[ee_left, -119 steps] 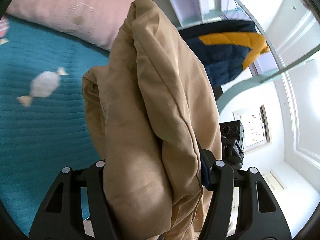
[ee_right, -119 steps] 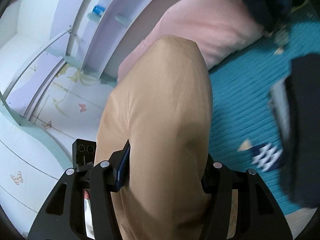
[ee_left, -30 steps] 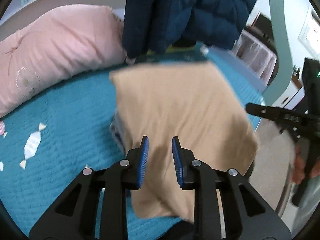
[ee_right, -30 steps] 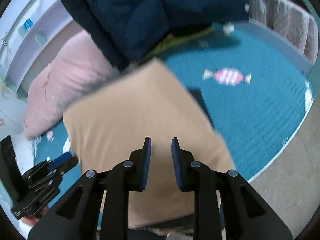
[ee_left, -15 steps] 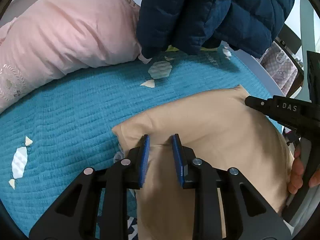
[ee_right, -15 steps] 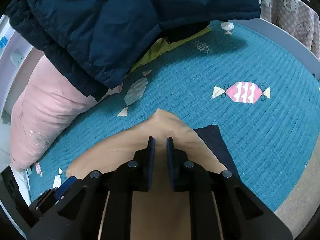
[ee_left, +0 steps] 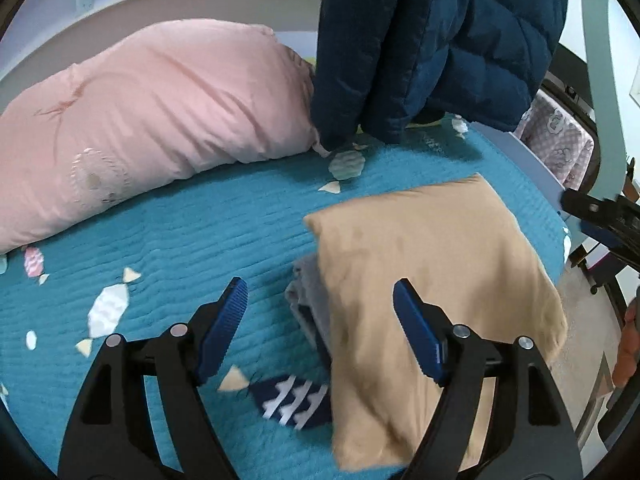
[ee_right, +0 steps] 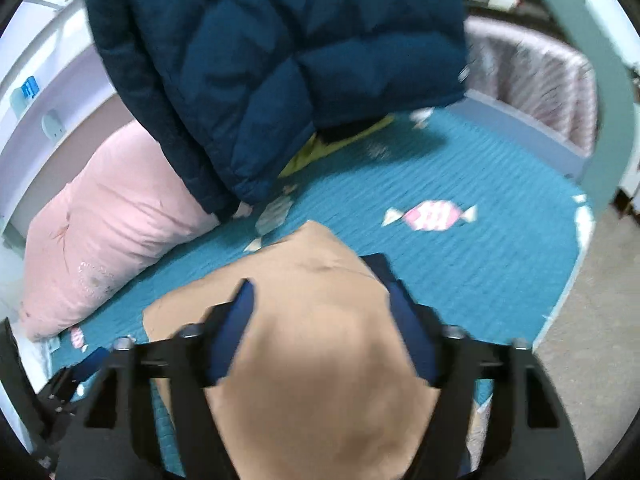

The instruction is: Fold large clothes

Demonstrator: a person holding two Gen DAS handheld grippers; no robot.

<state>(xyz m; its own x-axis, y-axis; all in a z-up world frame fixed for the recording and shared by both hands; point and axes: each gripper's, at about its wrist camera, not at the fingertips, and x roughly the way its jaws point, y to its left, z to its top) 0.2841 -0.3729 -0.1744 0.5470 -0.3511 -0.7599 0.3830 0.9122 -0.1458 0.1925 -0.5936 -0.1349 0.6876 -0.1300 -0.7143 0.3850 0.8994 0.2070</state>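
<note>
Both grippers, pinching the folded tan garment [ee_left: 432, 264] half a second ago, have let go. Left gripper [ee_left: 320, 320] and right gripper [ee_right: 320, 320] jaws are opening wide above it. It lies on the teal bed [ee_left: 192, 232], near the pink pillow [ee_left: 140, 108].

A plain tan folded cloth garment [ee_left: 432, 256] lies on a teal ribbed bedspread [ee_left: 208, 240] printed with wrapped sweets in white, pink and navy, each with cream twisted ends. The plump pillow [ee_left: 152, 112] is pale pink with faint stitched motifs. The quilted puffer jacket [ee_left: 436, 36] is dark navy; something yellow-green [ee_right: 332, 146] shows beneath it. The gripper pads [ee_left: 226, 322] are ridged blue on black frames.
</note>
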